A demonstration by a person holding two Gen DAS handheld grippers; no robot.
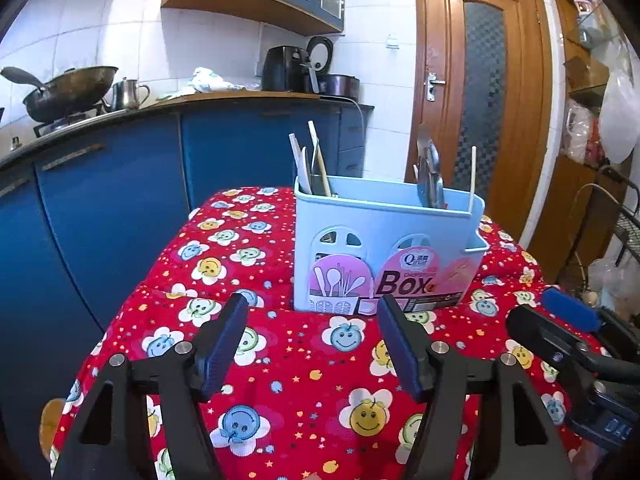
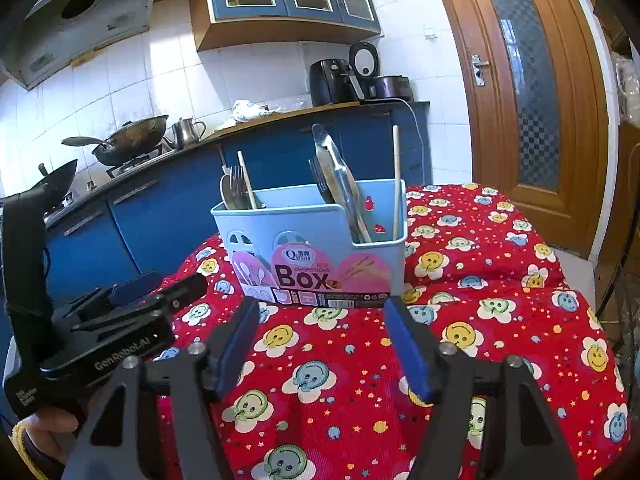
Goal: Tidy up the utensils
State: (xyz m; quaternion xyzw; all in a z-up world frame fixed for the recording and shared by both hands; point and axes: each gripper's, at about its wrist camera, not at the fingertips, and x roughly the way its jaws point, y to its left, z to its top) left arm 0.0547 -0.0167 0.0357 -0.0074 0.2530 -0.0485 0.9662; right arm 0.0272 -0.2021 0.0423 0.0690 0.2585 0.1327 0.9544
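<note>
A: How were the black two-finger left gripper [image 1: 312, 340] and right gripper [image 2: 322, 344] found?

B: Both were spread and empty over the red smiley-flower cloth [image 1: 304, 384]

A: And beyond?

B: The pale blue plastic utensil box [image 2: 312, 236] was already filled; retreat would best be made slowly, so nothing gets toppled

left gripper [image 1: 312, 308]: black angular arms, dark blue ribbed pads, round silver screws | right gripper [image 2: 322, 312]: same black frame, brighter blue pads, silver screws | left unit body [image 2: 116, 344]: black housing, white "GenRobot.AI" lettering, black upright handle | hand [image 2: 44, 428]: yellow-edged cuff at the wrist
</note>
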